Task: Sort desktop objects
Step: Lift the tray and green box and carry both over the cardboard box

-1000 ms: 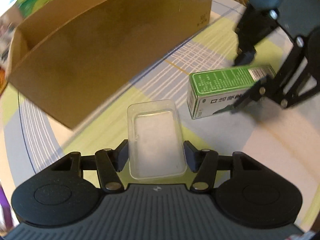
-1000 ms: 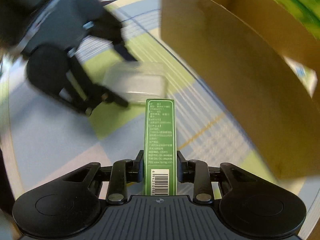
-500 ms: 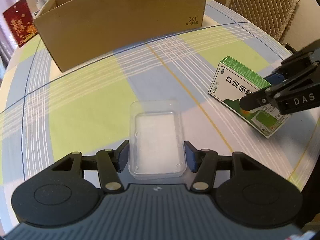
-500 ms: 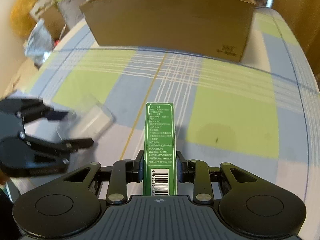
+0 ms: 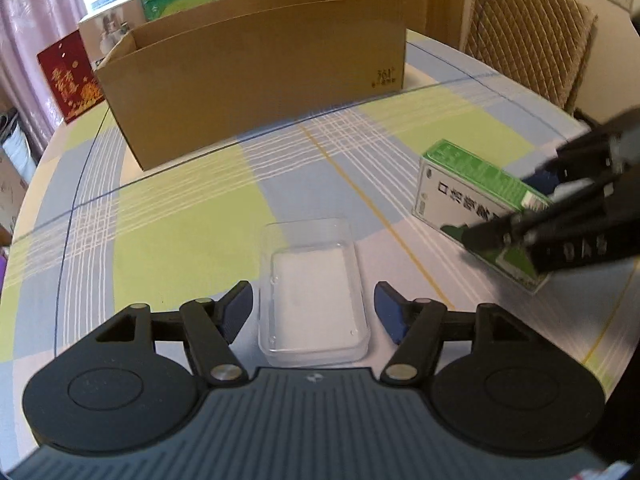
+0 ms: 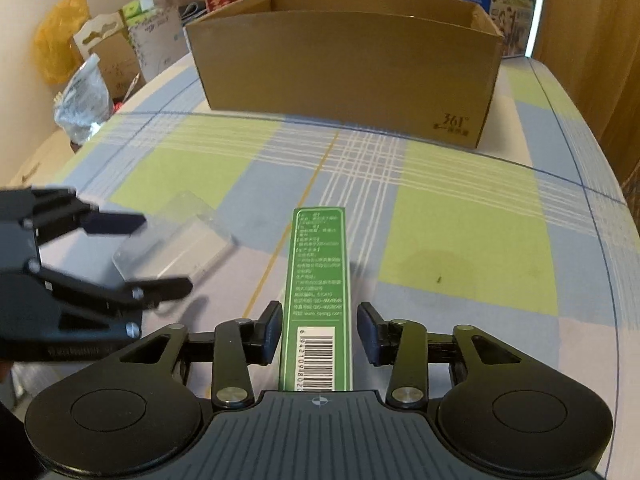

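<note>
1. In the left wrist view, the left gripper [image 5: 313,312] sits at the bottom centre of the frame with its two blue-padded fingers spread; each pad stands clear of the object between them.
2. Between those fingers lies a clear, shallow rectangular plastic case [image 5: 311,293], flat on the checked green, blue and white tablecloth [image 5: 168,216], its long side running away from the camera.
3. At the right edge of the same view, the right gripper [image 5: 520,210] reaches in from the right, blurred, with its black fingers on either side of a green and white rectangular carton [image 5: 472,196] printed with dark characters.
4. In the right wrist view, the right gripper [image 6: 319,332] fills the bottom centre; its fingers are parted, with a narrow gap showing between each pad and the carton [image 6: 318,280].
5. The carton lies along the middle of that frame, barcode end nearest the camera, resting on the tablecloth [image 6: 472,240].
6. At the left of the right wrist view, the left gripper [image 6: 156,248] appears blurred, its fingers apart around the clear case [image 6: 176,236].
7. A large open brown cardboard box [image 5: 256,80] stands on the far part of the table, in the upper centre of both views [image 6: 348,68], well apart from both objects.
8. A chair with a quilted tan back [image 5: 528,36] stands in the upper right of the left wrist view.
</note>
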`<state>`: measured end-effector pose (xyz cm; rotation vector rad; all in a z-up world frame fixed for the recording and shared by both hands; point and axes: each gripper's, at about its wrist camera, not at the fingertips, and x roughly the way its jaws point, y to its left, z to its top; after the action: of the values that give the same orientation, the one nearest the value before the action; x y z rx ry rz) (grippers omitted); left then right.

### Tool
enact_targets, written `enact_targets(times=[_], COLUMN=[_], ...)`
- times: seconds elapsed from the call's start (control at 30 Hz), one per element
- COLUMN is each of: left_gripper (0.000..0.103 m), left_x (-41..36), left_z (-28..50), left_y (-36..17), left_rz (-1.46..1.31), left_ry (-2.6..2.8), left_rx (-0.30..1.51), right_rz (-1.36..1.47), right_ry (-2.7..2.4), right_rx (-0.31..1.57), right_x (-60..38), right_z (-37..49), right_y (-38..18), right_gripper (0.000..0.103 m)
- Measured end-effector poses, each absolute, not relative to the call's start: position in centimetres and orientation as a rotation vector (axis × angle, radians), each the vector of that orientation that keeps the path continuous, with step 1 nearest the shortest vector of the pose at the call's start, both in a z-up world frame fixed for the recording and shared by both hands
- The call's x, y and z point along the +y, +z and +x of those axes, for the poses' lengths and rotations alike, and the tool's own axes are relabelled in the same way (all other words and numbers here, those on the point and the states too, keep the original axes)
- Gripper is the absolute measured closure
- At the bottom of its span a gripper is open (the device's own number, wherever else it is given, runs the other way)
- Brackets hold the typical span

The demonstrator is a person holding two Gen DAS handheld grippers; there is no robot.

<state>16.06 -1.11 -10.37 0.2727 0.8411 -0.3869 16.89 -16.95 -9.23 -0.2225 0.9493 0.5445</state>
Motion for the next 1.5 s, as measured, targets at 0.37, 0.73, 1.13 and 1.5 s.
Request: enact_targets(times=[0.37, 0.73, 1.13, 1.5], left_gripper=[0.041, 0.048, 0.052, 0.052], left_x=[-0.8, -1.4, -1.1, -1.1], left_z=[17.0, 17.2, 16.8, 16.1], left_y=[-11.0, -11.5, -10.6, -8.6], left_rz=[0.203, 0.214, 0.18, 0.121], left_ry=[-0.354, -0.361, -0.334, -0.301], left_rx=[0.853, 0.869, 0.851, 0.844], right_rz=[-0.219, -0.227, -0.197, -0.155], right_ry=[0.522, 0.52, 0.501, 0.489], right_rx=[0.922, 0.929, 0.883, 0.853], right_x=[-17.3, -17.0, -17.3, -17.9], right_z=[16.6, 16.4, 16.2, 15.4], right_y=[-9.6, -9.9, -9.1, -7.5], right_gripper=[0.064, 0.075, 0.075, 0.075])
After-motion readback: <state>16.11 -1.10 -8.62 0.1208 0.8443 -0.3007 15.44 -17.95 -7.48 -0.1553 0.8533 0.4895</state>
